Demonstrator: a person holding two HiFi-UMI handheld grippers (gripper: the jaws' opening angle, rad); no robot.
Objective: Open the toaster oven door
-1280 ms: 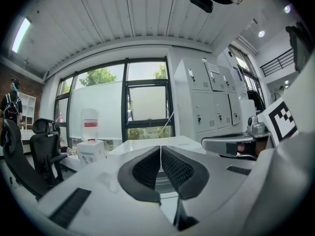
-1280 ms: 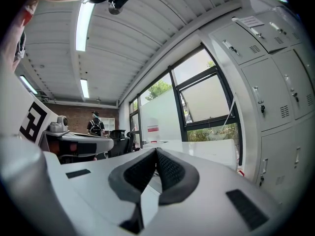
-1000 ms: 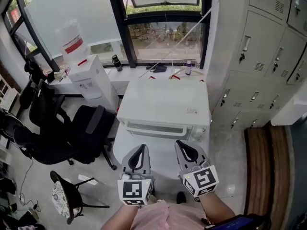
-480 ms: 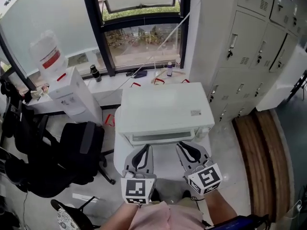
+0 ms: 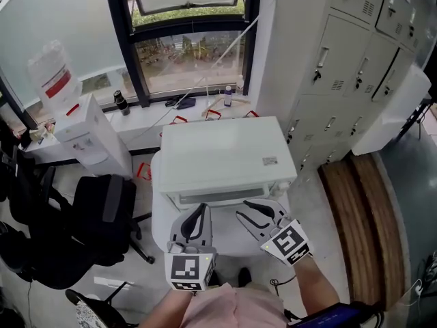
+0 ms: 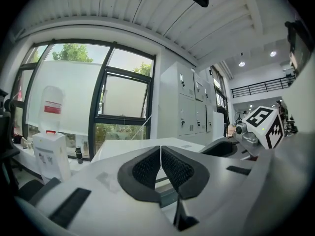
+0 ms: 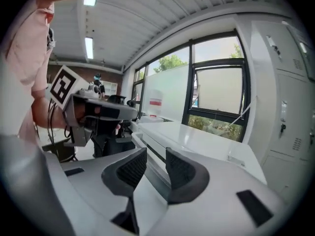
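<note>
A white toaster oven (image 5: 222,154) stands on a small round white table (image 5: 162,219), its door shut and its long handle (image 5: 218,197) along the front top edge. My left gripper (image 5: 202,209) hovers just before the handle's left half, jaws shut with nothing between them; its pads (image 6: 147,167) meet in front of the oven top (image 6: 129,146). My right gripper (image 5: 246,209) is angled left toward the handle's right half and stands open. In the right gripper view the right gripper (image 7: 156,152) frames the oven's front edge (image 7: 153,157) in its gap, a little short of it.
A water dispenser (image 5: 83,137) and a black office chair (image 5: 102,214) stand to the left. Grey lockers (image 5: 341,74) fill the right side, with a wooden step (image 5: 362,210) below. Behind the oven is a window sill with small bottles (image 5: 121,102).
The head camera has shifted, so the oven sits further left and nearer. My right gripper has turned left toward the handle and its jaws now stand apart. The left gripper stays shut.
</note>
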